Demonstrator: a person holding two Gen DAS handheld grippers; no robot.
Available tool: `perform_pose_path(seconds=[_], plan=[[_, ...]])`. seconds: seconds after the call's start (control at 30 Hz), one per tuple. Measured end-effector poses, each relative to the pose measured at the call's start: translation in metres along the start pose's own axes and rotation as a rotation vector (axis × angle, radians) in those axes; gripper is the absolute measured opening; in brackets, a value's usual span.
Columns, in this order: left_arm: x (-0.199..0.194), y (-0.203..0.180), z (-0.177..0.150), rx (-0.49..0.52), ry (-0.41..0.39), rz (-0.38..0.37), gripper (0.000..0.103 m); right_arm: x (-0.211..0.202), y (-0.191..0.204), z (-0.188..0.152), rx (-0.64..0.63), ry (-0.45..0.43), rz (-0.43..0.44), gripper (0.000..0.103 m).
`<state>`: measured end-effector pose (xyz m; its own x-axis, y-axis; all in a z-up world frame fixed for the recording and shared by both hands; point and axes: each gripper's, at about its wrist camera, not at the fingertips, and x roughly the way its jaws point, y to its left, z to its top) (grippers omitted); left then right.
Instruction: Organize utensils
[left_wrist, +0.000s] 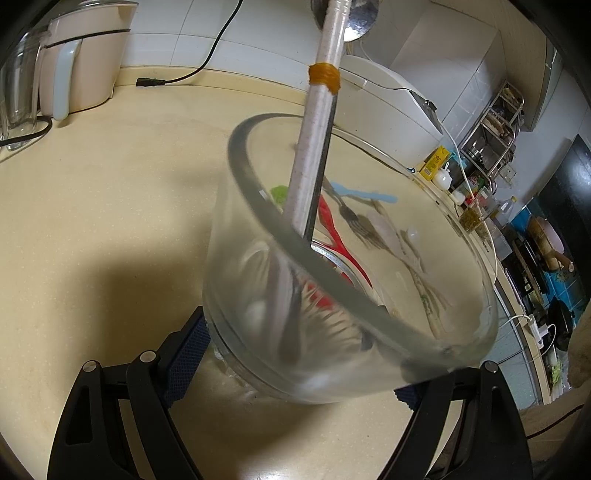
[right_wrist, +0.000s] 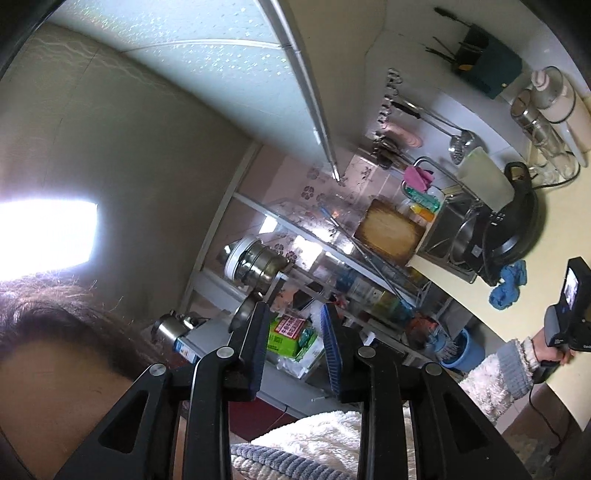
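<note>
The left gripper (left_wrist: 295, 354) clamps a tilted glass jar (left_wrist: 332, 280) between its fingers, with a tall ladle (left_wrist: 314, 155) leaning inside. If the tilt grows, the ladle may slide out toward the utensils (left_wrist: 354, 221) lying on the counter (left_wrist: 110, 192) just ahead. The right gripper (right_wrist: 295, 347), half open and empty, points away, so it cannot help.

Left view close over counter (left_wrist: 110, 206); right view roomward.

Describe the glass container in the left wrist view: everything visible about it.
The glass container is a clear, thick-rimmed, round vessel, tilted toward the camera and blurred. It sits between the blue-padded fingers of the left hand-held gripper, above the beige countertop. A long pale speckled handle with an orange band leans out over its rim. Through the glass, utensils lying on the counter show, including a fork.
</note>
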<state>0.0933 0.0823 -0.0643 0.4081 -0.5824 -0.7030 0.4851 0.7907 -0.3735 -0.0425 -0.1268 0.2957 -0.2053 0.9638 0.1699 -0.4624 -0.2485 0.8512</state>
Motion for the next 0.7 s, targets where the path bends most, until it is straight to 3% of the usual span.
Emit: perform_pose_path(seconds=[0.27, 0.33, 0.5, 0.6, 0.7], plan=[[0.0, 0.001, 0.0, -0.001, 0.0, -0.002, 0.088, 0.002, -0.011, 0.005, 0.023, 0.039, 0.025, 0.03], [0.0, 0.0, 0.0, -0.001, 0.0, -0.002, 0.088, -0.009, -0.017, 0.007, 0.021, 0.016, -0.011, 0.03], [-0.001, 0.002, 0.0, 0.002, 0.001, 0.003, 0.088, -0.063, -0.033, 0.016, -0.035, -0.217, -0.301, 0.03], [0.0, 0.001, 0.0, 0.0, 0.0, 0.0, 0.088, -0.103, -0.048, 0.013, -0.059, -0.359, -0.561, 0.03], [0.0, 0.002, 0.0, -0.003, -0.001, -0.003, 0.088, -0.13, -0.068, 0.008, -0.038, -0.428, -0.766, 0.03]])
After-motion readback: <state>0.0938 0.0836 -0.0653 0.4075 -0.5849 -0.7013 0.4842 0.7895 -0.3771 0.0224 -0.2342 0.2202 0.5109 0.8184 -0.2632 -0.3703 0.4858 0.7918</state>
